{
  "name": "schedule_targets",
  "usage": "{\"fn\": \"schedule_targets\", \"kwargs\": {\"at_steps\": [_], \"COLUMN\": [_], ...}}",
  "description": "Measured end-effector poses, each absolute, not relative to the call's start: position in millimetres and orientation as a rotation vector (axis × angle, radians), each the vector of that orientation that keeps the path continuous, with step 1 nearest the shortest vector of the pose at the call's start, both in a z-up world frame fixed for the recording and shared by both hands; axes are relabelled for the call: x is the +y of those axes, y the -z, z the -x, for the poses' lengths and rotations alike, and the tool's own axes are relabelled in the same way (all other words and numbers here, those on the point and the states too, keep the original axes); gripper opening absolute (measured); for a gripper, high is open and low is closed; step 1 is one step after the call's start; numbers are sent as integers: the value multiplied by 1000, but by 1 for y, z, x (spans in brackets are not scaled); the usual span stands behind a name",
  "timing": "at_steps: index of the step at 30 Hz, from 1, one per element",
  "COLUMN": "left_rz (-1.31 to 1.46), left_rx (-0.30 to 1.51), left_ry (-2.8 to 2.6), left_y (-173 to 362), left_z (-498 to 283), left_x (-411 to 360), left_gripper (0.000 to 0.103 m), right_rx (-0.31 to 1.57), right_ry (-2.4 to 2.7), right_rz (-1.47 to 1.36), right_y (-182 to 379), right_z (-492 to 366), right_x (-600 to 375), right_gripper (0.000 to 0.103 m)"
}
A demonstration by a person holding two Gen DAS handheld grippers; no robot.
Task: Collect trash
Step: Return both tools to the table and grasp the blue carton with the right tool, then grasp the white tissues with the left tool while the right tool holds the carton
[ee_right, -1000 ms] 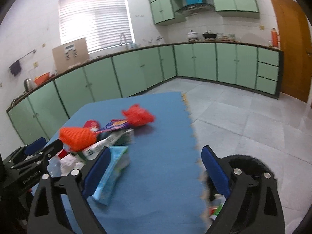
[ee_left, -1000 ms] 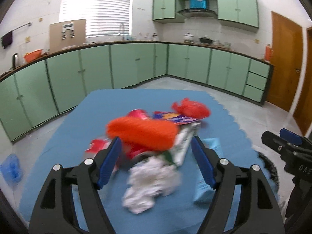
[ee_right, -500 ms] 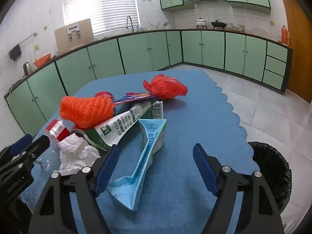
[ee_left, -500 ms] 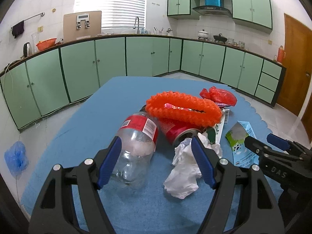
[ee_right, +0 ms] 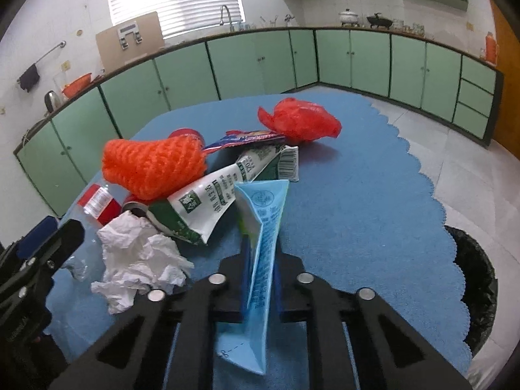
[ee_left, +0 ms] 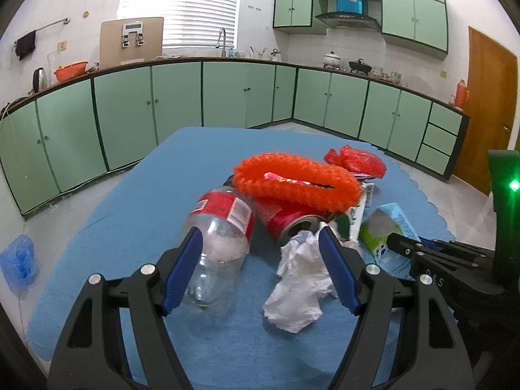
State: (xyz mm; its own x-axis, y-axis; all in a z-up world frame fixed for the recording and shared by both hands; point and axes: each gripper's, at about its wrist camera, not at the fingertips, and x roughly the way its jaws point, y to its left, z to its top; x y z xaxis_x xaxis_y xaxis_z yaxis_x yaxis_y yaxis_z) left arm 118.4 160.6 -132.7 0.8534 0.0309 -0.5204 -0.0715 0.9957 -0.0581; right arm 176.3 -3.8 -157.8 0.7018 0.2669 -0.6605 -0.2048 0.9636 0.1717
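1. Jaws of the right gripper (ee_right: 260, 279), spread wide half a second earlier, had clamped onto the flattened blue carton (ee_right: 265, 240).
2. Pressed flat between the pads, the carton lay on the blue mat (ee_right: 357, 195), just right of the crumpled tissue (ee_right: 136, 256) and touching the green-and-white milk carton (ee_right: 221, 191).
3. Left gripper (ee_left: 260, 269) hung unchanged, fingers wide apart and holding nothing, over the clear bottle (ee_left: 221, 243) and tissue.
4. Black bin (ee_right: 477, 282) stood beyond the mat's right edge.
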Motion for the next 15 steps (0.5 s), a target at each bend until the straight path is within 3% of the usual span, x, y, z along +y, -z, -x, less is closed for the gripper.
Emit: {"fn": "schedule_targets", "kwargs": {"at_steps": [9,15], "left_rz": [79,78], "left_rx": [579,665], "left_ry": [26,25], "left_y": [139,158], "left_z": [-127,-140], "left_x": [132,122], "left_gripper": [70,54], "right_rx": [711,692], "right_ry": [-205,-195], "right_rz": [-68,-62], "right_y": [135,129], "right_z": [-168,-166], "right_x": [-37,-50], "right_gripper": [7,7]}}
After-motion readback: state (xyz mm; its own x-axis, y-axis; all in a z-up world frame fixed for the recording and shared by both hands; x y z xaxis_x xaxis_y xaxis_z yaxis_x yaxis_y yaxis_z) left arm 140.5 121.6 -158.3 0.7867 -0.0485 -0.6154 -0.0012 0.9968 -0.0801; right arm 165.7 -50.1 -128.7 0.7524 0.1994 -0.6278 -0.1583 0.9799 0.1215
